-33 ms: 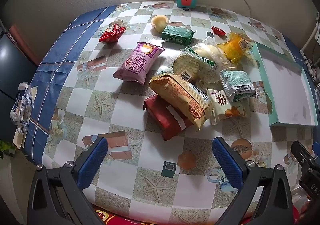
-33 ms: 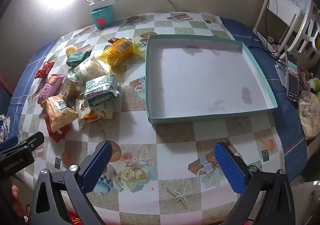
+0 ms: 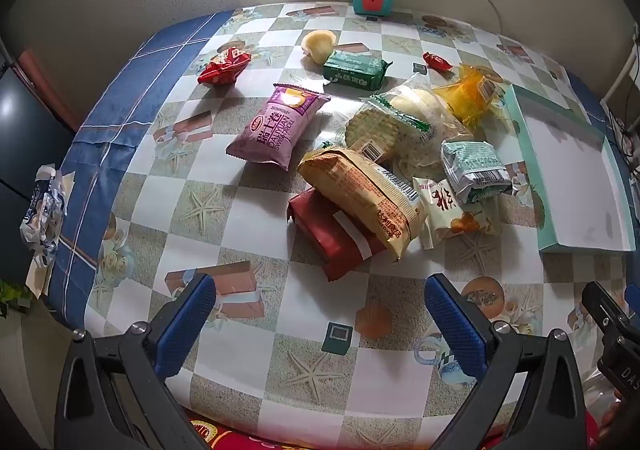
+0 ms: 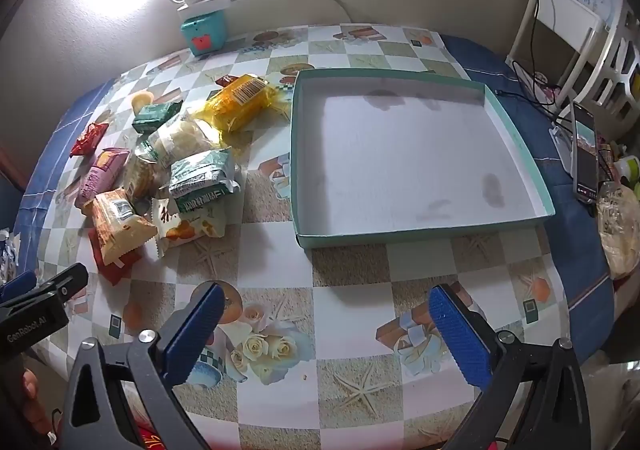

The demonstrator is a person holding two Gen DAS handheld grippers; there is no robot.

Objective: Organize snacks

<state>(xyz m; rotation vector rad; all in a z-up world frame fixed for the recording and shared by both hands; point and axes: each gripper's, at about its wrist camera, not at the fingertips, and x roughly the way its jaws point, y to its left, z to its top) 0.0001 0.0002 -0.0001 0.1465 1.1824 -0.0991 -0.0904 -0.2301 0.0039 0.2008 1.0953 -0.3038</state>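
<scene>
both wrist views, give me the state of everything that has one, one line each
left gripper: open, holding nothing
right gripper: open, holding nothing
teal tray: no snacks inside, stained floor
tan packet: sealed, lying across the dark red packet
dark red packet: partly under the tan packet
purple swiss roll packet: sealed, lying alone
yellow packet: beside the tray, outside it
phone: screen lit

From my remote view: the snack heap lies left of the tray on the bench; a small box stands behind, against the wall.
</scene>
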